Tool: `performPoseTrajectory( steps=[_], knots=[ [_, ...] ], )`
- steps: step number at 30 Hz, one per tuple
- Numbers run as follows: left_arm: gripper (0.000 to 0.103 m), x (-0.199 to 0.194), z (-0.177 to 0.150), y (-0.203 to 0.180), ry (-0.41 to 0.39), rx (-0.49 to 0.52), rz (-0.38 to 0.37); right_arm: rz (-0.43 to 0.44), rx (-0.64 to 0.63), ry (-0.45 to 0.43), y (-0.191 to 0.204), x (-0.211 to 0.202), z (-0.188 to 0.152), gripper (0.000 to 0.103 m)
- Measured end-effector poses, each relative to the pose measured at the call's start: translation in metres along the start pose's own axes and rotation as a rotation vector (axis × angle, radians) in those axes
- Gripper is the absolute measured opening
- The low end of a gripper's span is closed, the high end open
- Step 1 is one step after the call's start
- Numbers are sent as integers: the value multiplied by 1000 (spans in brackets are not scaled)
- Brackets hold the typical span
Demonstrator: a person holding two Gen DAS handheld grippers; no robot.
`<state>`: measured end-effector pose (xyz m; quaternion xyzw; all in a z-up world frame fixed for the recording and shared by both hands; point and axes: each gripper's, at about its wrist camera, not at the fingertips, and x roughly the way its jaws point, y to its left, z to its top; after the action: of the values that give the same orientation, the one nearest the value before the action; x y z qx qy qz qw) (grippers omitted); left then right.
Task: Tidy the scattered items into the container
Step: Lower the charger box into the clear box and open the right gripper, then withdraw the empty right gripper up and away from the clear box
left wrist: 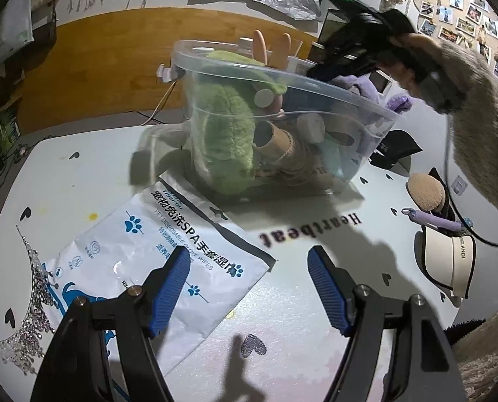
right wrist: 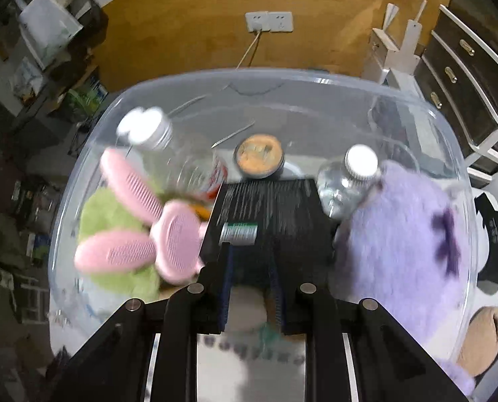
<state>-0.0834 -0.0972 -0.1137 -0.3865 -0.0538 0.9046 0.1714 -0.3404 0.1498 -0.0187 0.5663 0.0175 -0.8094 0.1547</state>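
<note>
A clear plastic container stands on the white table, holding a green plush and cardboard tubes. My left gripper hovers open and holds nothing, low over the table, its left pad above a pet-wipes packet. A person's hand carries my right gripper over the container's far right corner. From above, my right gripper is shut on a flat black box over the container. Below lie a purple plush, a pink bunny-shaped brush, two clear bottles and a round tin.
Right of the container lie a cream visor, a purple stick-shaped item, a brown puff and a black folded item. A sparkly chain trails along the table's left edge. Dark drawers stand behind.
</note>
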Motion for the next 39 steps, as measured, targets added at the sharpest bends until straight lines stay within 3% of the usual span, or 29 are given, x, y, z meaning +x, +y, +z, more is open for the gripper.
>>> performPoseTrajectory(
  steps=[4,9,15,19,20,23,25,26,27,32,37,39],
  knots=[
    [72,1,0,1,3,-6,2,7,-54,38,14,10,-10,22],
    [72,1,1,-2,2,0,2,9,-25,57,18,36,-4,22],
    [73,1,1,-3,4,4,1,37,2,59,12,37,-4,22],
    [73,-2,3,-6,-8,14,1,56,46,-27,4,15,-15,22],
    [75,-3,4,-8,-12,17,2,64,54,-63,3,5,-19,22],
    [101,-9,7,-13,-46,24,24,77,82,-188,2,-26,-35,22],
    [103,-14,9,-16,-73,20,33,101,118,-266,-1,-47,-51,57],
    [103,-15,10,-16,-76,20,36,112,137,-306,-2,-57,-59,96],
    [103,-16,11,-18,-78,20,40,110,156,-346,-2,-67,-69,103],
    [103,-27,13,-23,-121,27,90,78,180,-494,10,-101,-112,103],
    [103,-35,12,-33,-146,1,221,38,201,-657,30,-126,-168,103],
    [103,-39,10,-37,-159,5,228,22,212,-695,39,-129,-192,103]
  ],
)
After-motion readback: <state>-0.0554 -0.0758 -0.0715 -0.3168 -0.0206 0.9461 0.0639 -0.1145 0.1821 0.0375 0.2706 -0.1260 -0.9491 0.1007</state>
